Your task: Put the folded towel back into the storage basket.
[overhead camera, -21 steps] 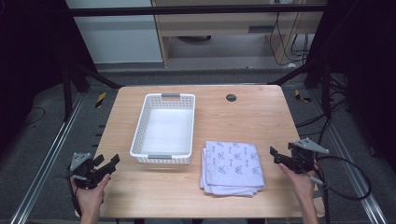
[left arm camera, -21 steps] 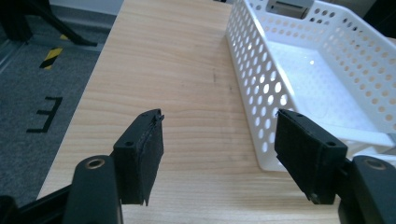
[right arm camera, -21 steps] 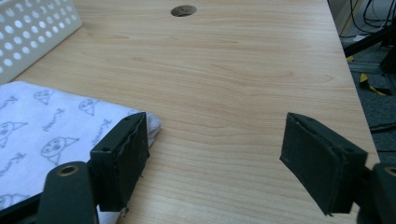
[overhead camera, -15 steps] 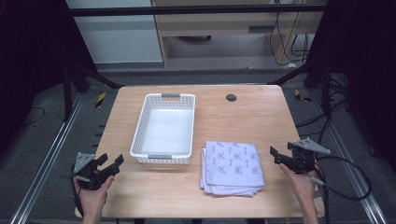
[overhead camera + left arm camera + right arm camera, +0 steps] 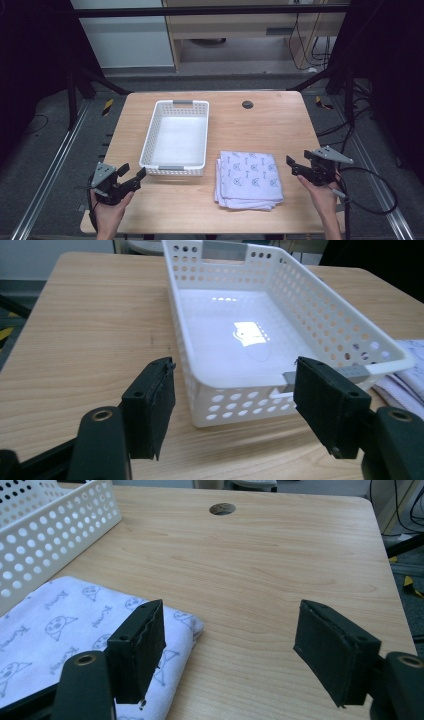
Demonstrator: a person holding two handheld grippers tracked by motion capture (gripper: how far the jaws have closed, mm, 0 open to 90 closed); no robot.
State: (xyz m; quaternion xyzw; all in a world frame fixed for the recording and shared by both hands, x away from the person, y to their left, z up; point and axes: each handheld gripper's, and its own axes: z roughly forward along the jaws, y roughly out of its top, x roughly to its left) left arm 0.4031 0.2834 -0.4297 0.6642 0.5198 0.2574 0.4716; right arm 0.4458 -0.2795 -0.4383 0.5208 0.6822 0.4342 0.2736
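A white perforated basket [image 5: 176, 138] stands empty on the wooden table [image 5: 250, 125], left of centre. To its right lies a folded white cloth [image 5: 249, 178] with a small grey cat print. My left gripper [image 5: 131, 176] is held open at the table's front left, its jaws facing the near end of the basket [image 5: 280, 335] with nothing between them. At the front right, my right gripper [image 5: 295, 167] is also open, just right of the cloth [image 5: 65, 625], and its jaws hold nothing.
A round cable hole [image 5: 247, 104] sits near the table's far edge, also seen as the hole [image 5: 222, 508] in the right gripper view. A black cable [image 5: 370, 195] trails from the right gripper off the table's right side. Metal floor rails run along both sides.
My left gripper has moved down toward the table's front left corner and a little right. The right gripper has hardly moved.
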